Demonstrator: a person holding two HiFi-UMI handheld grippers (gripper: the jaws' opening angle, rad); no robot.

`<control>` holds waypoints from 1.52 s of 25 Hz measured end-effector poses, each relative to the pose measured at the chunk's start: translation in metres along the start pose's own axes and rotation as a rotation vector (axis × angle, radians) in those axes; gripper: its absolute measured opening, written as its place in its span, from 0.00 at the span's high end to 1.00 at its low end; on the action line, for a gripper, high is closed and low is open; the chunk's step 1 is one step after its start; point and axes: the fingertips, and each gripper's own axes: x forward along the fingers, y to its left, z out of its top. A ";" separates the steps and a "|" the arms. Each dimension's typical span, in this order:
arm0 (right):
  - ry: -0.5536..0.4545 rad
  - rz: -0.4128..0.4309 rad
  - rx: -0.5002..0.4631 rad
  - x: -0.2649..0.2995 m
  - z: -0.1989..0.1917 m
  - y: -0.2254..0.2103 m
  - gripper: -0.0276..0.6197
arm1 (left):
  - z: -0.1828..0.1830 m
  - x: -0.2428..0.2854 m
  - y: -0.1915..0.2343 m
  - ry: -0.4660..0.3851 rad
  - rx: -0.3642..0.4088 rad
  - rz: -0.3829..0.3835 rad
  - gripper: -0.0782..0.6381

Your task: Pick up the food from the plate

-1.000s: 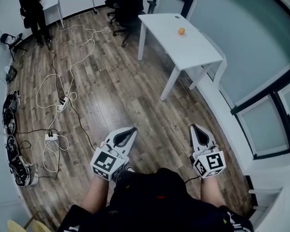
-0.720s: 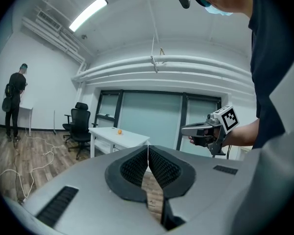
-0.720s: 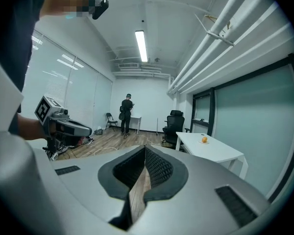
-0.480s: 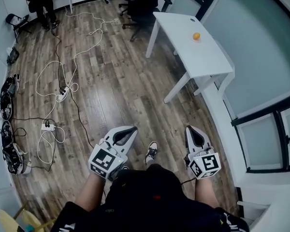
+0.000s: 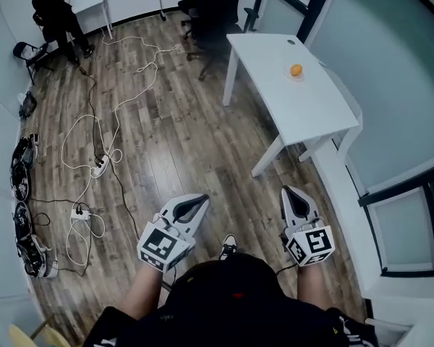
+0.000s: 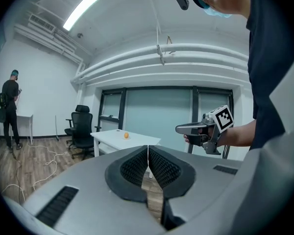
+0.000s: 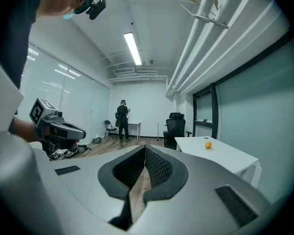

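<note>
An orange food item (image 5: 296, 69) lies on a small plate (image 5: 288, 74) on the white table (image 5: 304, 103) at the upper right of the head view. It also shows small in the left gripper view, the orange food (image 6: 126, 135), and in the right gripper view, the orange food (image 7: 208, 144). My left gripper (image 5: 200, 202) and my right gripper (image 5: 289, 193) hang near my body over the wooden floor, far short of the table. Both are shut with nothing between the jaws.
Black office chairs (image 5: 214, 4) stand beyond the table. White and black cables (image 5: 94, 132) with power strips trail over the floor at left. A person in black (image 5: 56, 6) stands at a far desk. Gear (image 5: 20, 172) lies along the left wall. Glass wall panels run along the right.
The view has advanced toward the table, which now sits closer and lower in frame. Both grippers stay shut and keep their places in front of my body.
</note>
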 end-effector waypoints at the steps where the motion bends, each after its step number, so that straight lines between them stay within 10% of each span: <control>1: -0.004 -0.007 0.009 0.005 0.000 -0.019 0.92 | 0.005 0.018 0.002 0.001 0.005 -0.004 0.86; 19: -0.022 -0.092 0.093 0.062 -0.015 -0.207 0.92 | 0.041 0.212 0.026 0.049 0.029 -0.050 0.86; 38: 0.023 -0.241 0.083 0.264 0.033 -0.259 0.92 | 0.088 0.330 0.241 0.015 0.074 -0.218 0.86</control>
